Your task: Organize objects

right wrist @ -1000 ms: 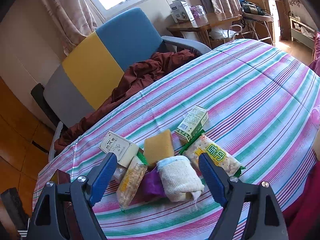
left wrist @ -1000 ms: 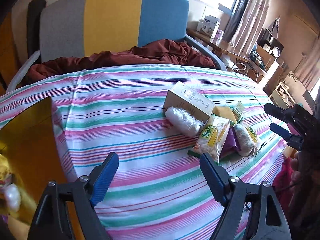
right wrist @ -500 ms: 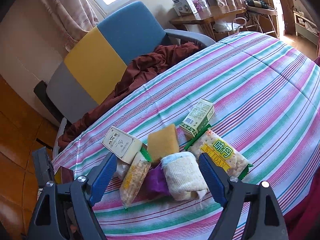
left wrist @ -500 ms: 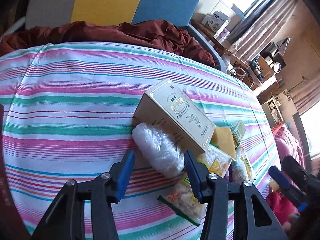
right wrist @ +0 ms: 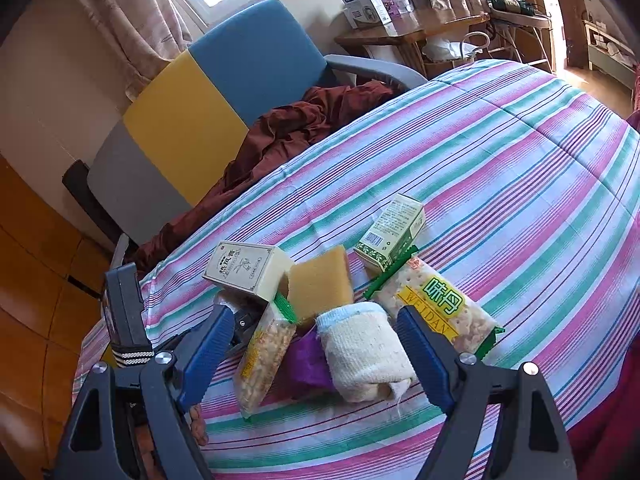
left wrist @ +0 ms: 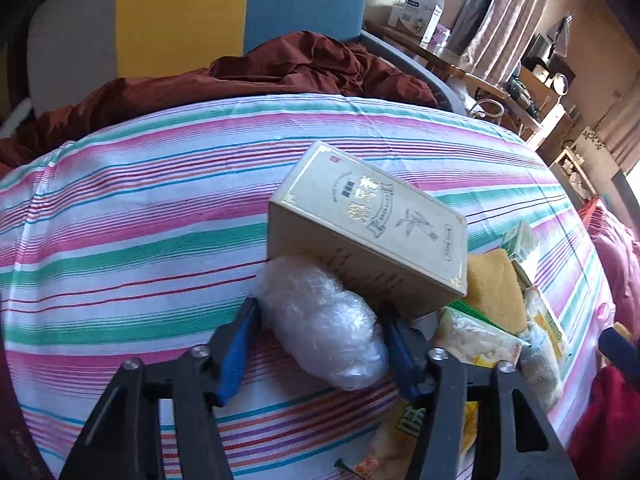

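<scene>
A clump of objects lies on the striped cloth (left wrist: 140, 208). My left gripper (left wrist: 320, 344) stands around a clear plastic-wrapped bundle (left wrist: 320, 328), its blue pads at both sides; whether they grip it I cannot tell. A cream box (left wrist: 368, 228) leans on the bundle. My right gripper (right wrist: 312, 360) is open above a rolled white cloth (right wrist: 360, 352), with a purple bag (right wrist: 304, 364), a snack pack (right wrist: 264, 352), a yellow sponge (right wrist: 320, 284), a cracker pack (right wrist: 436, 304), a small green-white box (right wrist: 392, 232) and the cream box (right wrist: 248, 268) around.
A grey, yellow and blue chair (right wrist: 200, 108) with a dark red cloth (right wrist: 296, 124) stands behind the table. A wooden side table (right wrist: 400, 36) with boxes is further back. The left gripper's body (right wrist: 124, 312) shows at the table's left edge.
My left gripper moved forward to the plastic-wrapped bundle and narrowed around it. My right gripper stayed open and shifted only slightly over the clump.
</scene>
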The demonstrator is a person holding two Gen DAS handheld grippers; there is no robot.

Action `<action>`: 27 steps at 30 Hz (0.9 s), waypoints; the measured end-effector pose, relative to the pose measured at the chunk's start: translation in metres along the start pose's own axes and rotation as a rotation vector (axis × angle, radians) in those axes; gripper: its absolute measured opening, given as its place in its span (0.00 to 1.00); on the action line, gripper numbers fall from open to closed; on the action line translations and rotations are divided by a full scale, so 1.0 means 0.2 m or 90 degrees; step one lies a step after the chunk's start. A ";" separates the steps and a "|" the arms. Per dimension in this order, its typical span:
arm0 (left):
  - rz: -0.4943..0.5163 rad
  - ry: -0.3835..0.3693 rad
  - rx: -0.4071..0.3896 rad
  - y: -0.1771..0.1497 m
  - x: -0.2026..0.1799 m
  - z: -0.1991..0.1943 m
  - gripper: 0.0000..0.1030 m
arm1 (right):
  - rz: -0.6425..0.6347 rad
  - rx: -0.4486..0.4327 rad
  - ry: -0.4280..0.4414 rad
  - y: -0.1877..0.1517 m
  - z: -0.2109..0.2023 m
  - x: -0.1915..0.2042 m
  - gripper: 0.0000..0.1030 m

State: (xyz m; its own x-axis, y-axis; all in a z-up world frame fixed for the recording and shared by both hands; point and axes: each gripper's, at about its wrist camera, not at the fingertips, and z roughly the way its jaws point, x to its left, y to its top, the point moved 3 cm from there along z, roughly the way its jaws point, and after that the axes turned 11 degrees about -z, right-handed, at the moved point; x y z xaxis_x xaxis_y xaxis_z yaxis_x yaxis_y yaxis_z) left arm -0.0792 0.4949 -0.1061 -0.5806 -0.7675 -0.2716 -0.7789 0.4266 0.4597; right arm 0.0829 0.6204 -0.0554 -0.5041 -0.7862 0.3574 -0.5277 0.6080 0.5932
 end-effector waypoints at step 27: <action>0.007 -0.052 -0.098 -0.47 0.31 -0.33 0.37 | -0.235 0.111 0.008 -0.01 0.24 0.35 0.83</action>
State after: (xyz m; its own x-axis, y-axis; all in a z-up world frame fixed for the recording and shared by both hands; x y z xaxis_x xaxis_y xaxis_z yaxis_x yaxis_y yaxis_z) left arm -0.0276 0.3755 -0.1111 -0.6112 -0.7189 -0.3311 -0.7304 0.3511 0.5858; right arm 0.0158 0.5699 -0.0652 -0.2514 -0.9558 0.1524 -0.7804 0.2933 0.5522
